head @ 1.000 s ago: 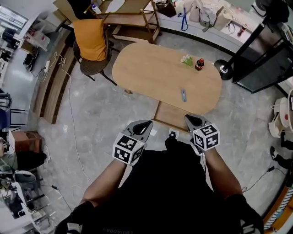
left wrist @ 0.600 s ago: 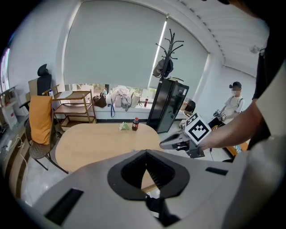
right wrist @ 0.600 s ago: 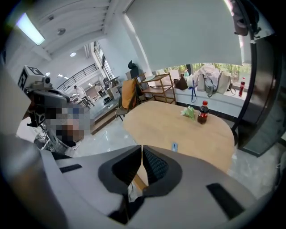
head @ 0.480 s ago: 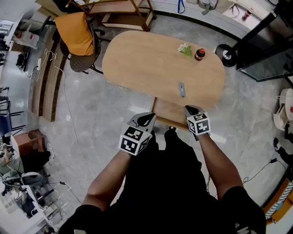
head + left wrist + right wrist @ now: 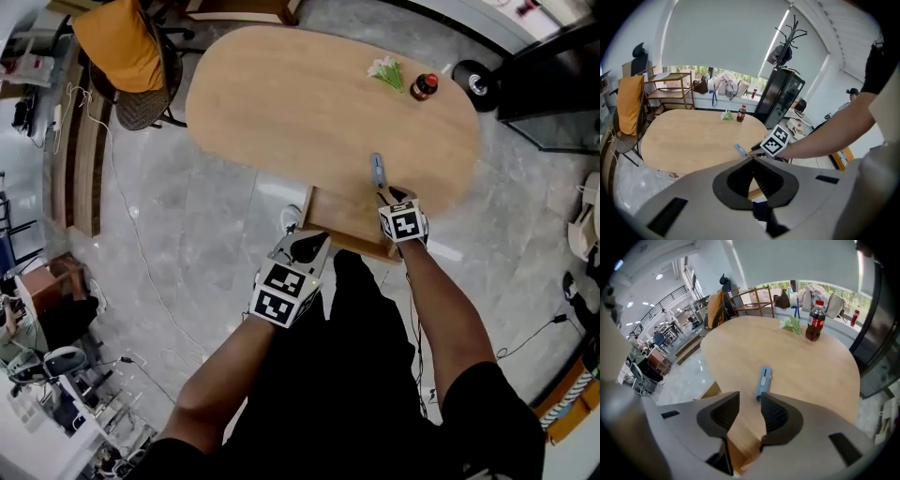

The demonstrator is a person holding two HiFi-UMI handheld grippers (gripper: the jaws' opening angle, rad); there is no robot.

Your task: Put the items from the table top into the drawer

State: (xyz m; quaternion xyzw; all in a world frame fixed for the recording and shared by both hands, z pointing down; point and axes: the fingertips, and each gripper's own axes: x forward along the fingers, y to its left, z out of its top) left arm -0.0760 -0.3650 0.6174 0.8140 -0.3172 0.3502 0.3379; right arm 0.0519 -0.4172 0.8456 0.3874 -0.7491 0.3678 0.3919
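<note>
Starting nearest, low in the head view, with the left tongs [image 5: 317, 242]: pinched shut, tip to tip, nothing between, hanging over the grey floor [image 5: 187, 244] by the near left corner of the drawer [image 5: 349, 223]. Up and right from there to the right tongs [image 5: 384, 194]: jaws apart, just swung open, empty, poised at the near edge of the bench [image 5: 281, 103], above that pulled-out wooden drawer. Just beyond the tips, untouched, the blue utility knife [image 5: 377, 170], lying flat on the wood close to the bench's near edge, long axis running away from the tongs. Same story in the right gripper view: knife dead ahead, with its near end just past the gap between the open jaws. Further up, toward the upper right of the head view, a cola bottle [image 5: 425, 86] standing upright, with a small green-and-white sprig [image 5: 386, 71] just to its left. Farthest off, upper left, a chair [image 5: 122, 52] draped in orange cloth.
</note>
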